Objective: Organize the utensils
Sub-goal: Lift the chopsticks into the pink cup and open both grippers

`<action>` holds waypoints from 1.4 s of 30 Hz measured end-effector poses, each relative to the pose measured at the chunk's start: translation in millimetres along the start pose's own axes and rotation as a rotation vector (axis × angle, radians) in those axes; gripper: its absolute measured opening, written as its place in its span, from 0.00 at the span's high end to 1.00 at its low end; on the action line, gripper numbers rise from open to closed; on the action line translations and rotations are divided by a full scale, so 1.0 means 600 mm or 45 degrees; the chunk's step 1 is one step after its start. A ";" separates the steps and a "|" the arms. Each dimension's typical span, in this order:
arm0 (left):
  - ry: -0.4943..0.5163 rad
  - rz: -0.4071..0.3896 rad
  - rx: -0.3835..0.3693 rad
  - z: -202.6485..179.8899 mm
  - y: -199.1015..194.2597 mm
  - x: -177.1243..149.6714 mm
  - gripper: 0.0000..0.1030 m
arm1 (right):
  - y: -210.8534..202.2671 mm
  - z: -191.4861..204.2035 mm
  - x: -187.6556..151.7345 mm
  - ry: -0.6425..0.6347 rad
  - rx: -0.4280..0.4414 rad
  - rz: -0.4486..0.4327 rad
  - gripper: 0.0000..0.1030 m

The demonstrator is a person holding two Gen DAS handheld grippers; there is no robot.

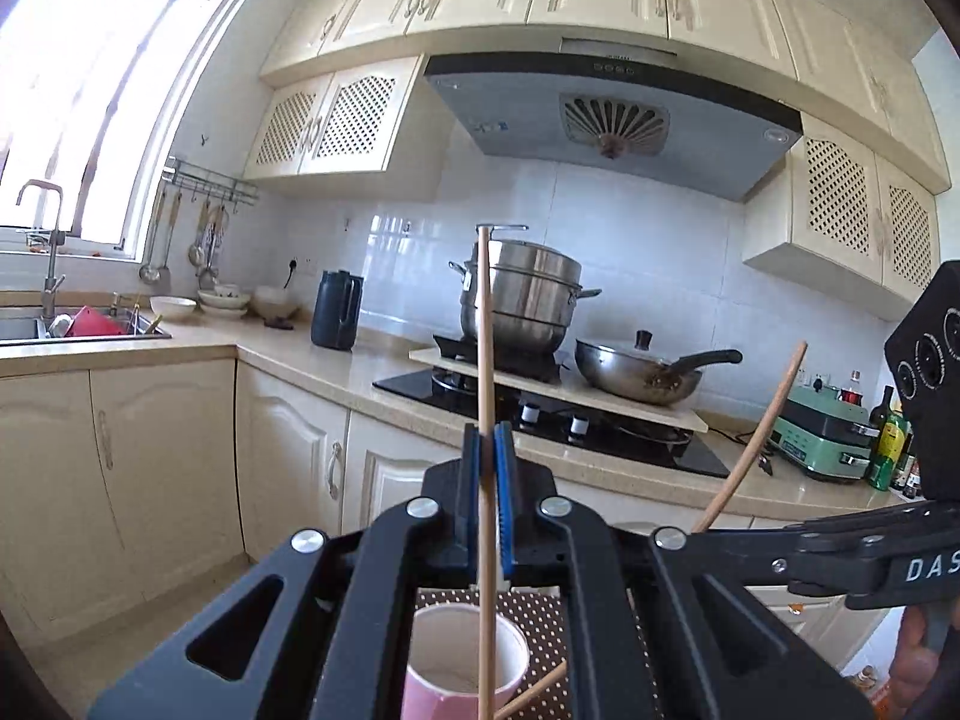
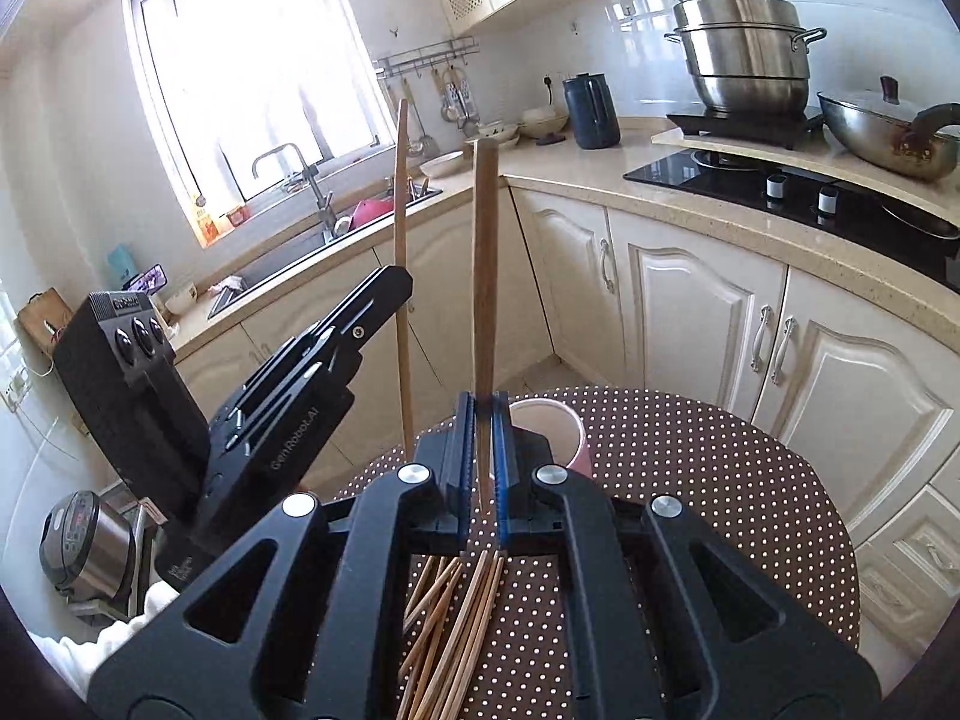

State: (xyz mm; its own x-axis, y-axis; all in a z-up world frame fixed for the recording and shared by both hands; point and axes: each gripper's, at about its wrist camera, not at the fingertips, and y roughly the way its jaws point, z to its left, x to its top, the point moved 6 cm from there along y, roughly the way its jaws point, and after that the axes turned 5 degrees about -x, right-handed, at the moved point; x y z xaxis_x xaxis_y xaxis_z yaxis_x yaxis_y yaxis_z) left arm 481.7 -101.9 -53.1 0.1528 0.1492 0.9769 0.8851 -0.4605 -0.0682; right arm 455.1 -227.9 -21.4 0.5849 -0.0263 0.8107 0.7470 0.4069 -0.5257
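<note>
Chopsticks are the job here, and they sit in three places above and on a round table [image 2: 720, 480] covered in a brown cloth with white dots. That table is the largest thing close by; behind it run cream cabinets and a pale counter [image 1: 336, 372] carrying a black hob [image 2: 840, 204], a steel steamer pot [image 1: 522, 300], a wok [image 1: 636, 375] and a dark jug [image 1: 336, 309], with a sink [image 2: 336, 228] under the bright window.

On the cloth stands a pink cup [image 1: 462, 660], white inside and upright, directly below the left gripper [image 1: 487, 456]. A loose pile of chopsticks [image 2: 456, 618] lies flat on the cloth under the right gripper [image 2: 483, 438], just beside the cup.

The left gripper's blue-padded jaws are closed tight on a single chopstick [image 1: 485, 324], which stands nearly upright, its lower end reaching down over the cup's mouth. Whether the tip is inside the cup I cannot tell.

The right gripper is likewise clamped on one darker chopstick [image 2: 485, 264], its thick end pointing up and its thin end hanging just below the pads above the pile.

Another chopstick [image 1: 528, 693] lies slanted by the cup's base.
</note>
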 end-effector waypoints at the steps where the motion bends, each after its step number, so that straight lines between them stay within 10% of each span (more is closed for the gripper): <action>1: -0.004 -0.010 -0.001 0.001 0.008 0.000 0.95 | 0.000 -0.003 0.005 0.004 -0.001 -0.009 0.94; 13: -0.003 -0.058 0.055 0.025 0.077 -0.027 0.95 | 0.020 -0.034 0.045 -0.003 -0.043 -0.048 0.94; 31: 0.012 0.128 0.100 0.057 0.081 -0.098 0.94 | 0.119 -0.058 -0.034 0.086 -0.058 0.137 0.94; 34: 0.026 0.172 0.111 0.058 0.075 -0.103 0.72 | 0.125 -0.059 -0.040 0.117 -0.053 0.144 0.94; 42: 0.049 0.193 0.127 0.056 0.032 -0.090 0.57 | 0.122 -0.056 -0.042 0.164 -0.090 0.125 0.93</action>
State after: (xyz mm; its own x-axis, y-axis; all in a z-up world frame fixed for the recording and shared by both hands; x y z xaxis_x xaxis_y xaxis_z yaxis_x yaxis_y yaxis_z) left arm 505.3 -89.7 -114.0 0.2726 0.0502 0.9608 0.8926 -0.3860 -0.2331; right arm 505.5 -228.4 -89.0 0.6882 -0.1084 0.7174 0.7022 0.3482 -0.6210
